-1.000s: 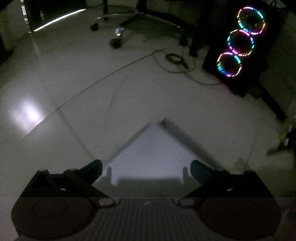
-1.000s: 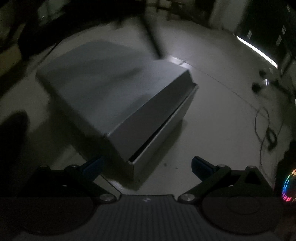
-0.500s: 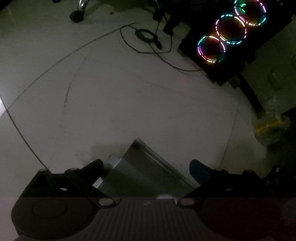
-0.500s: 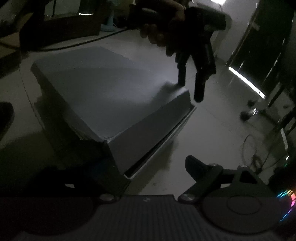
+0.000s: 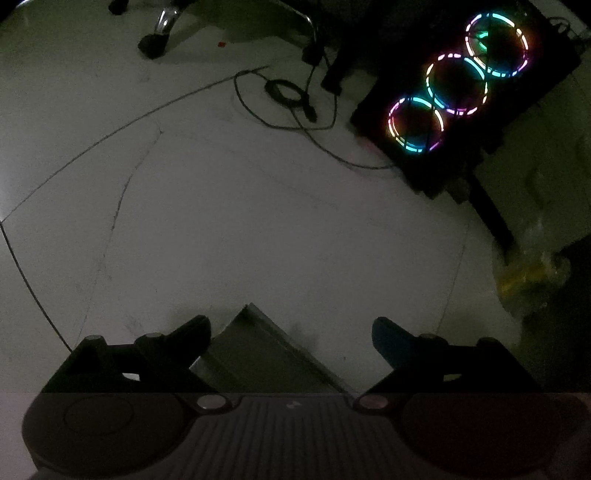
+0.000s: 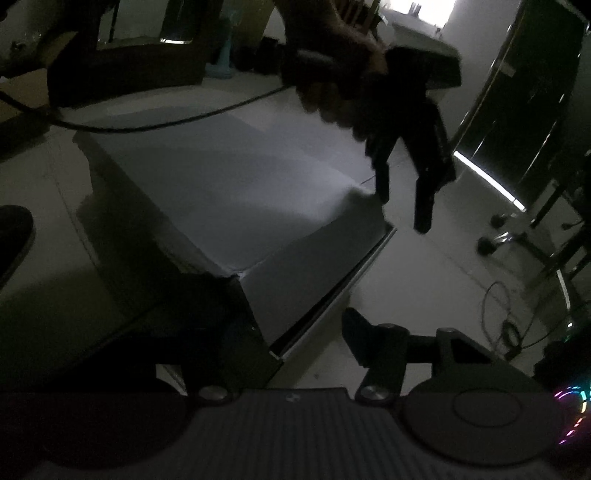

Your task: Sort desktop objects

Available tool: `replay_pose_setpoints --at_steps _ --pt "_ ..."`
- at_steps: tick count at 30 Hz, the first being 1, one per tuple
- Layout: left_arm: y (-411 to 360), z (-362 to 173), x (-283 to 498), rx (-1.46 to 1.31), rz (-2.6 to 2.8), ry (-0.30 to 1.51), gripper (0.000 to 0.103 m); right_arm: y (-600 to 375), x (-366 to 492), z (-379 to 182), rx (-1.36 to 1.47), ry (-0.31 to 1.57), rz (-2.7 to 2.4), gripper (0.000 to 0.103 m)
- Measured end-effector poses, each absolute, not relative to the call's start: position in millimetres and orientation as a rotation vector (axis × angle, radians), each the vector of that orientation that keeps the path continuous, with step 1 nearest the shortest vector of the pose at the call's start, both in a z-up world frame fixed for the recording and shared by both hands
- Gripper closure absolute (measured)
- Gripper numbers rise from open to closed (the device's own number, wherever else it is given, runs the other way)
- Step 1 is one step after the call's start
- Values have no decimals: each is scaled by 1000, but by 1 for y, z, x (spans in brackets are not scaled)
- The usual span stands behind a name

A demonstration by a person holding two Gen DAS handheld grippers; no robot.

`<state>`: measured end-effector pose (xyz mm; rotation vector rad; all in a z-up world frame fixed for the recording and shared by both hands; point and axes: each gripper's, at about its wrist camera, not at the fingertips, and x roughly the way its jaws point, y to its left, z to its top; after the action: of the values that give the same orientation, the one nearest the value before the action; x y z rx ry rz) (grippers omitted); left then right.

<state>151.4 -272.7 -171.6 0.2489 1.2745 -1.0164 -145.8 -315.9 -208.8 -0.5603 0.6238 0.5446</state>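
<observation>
A large grey box (image 6: 236, 192) with a lid sits on the pale floor in dim light. In the right wrist view my right gripper (image 6: 295, 325) is open and straddles the box's near corner; the left finger is hidden in shadow behind that corner. My left gripper shows there too (image 6: 402, 206), held in a hand above the box's far corner, fingers pointing down and apart. In the left wrist view my left gripper (image 5: 291, 332) is open, with the box's corner (image 5: 258, 347) between and below the fingers.
A black computer case with three lit RGB fan rings (image 5: 454, 99) stands on the floor at upper right. Loose cables (image 5: 295, 107) and an office chair base (image 5: 162, 26) lie beyond. A yellowish plastic bag (image 5: 532, 273) sits at right. A shoe (image 6: 11, 236) is at left.
The left gripper came down over the box's far corner and tilted toward the floor. The right gripper moved in low against the box's near corner.
</observation>
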Motion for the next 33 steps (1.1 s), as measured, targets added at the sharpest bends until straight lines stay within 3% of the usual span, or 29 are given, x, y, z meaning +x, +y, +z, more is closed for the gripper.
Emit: replay_pose_setpoints --at_steps 10,21,27,33 --pt "-283 -149 151 196 -1022 1207 7 -335 -145 -189 -541 580 463 43" --pt "-312 -166 139 263 -1007 1181 6 -352 -129 -206 -506 701 433 42" --pt "-316 -179 118 319 -999 1144 2 -359 -121 -207 -457 742 363 38" --pt "-302 -157 107 320 -968 1094 2 -369 -108 -190 -425 749 308 29"
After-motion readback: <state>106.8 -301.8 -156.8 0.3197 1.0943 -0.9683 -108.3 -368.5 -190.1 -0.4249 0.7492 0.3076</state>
